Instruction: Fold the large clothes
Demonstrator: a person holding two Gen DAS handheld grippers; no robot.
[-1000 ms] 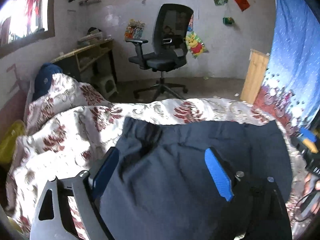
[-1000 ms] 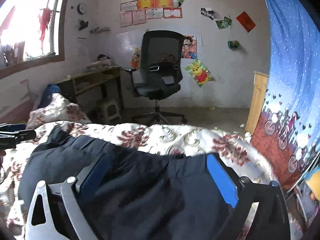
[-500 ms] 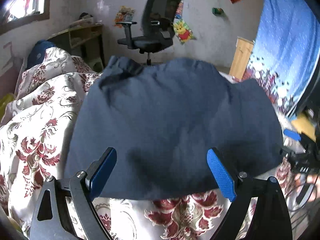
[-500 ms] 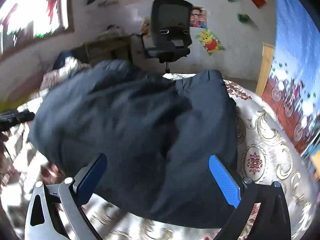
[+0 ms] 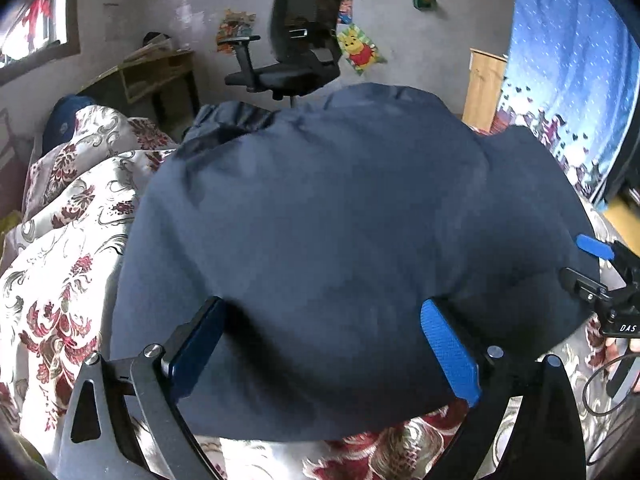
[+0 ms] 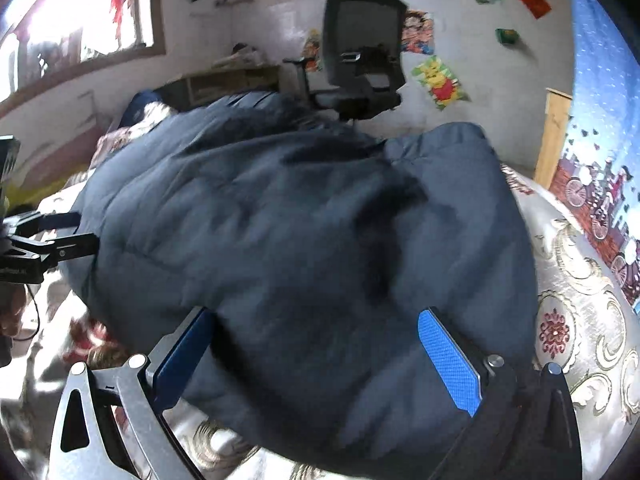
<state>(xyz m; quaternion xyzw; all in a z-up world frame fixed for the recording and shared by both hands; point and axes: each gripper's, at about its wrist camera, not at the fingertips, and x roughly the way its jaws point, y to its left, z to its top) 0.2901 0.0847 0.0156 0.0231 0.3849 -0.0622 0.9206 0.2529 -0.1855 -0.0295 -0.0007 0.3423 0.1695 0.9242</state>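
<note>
Since a second ago both grippers have swung from looking across the room to tilting down over the dark navy garment (image 5: 340, 220), which now fills most of each view instead of lying low at the near edge. One garment, lying bunched in rounded folds on one floral bedspread (image 5: 68, 240), its near edge between the two blue pads of the left gripper (image 5: 324, 344). Those fingers stand spread wide, released, with cloth lying between them but not pinched. The right gripper (image 6: 316, 352) is likewise spread wide over the cloth's near edge, clenching nothing. Each gripper shows at the side of the other's view, beside the garment. Far across the room stands one black office chair (image 5: 296, 52), with one wooden desk (image 5: 156, 80) to its left.
</note>
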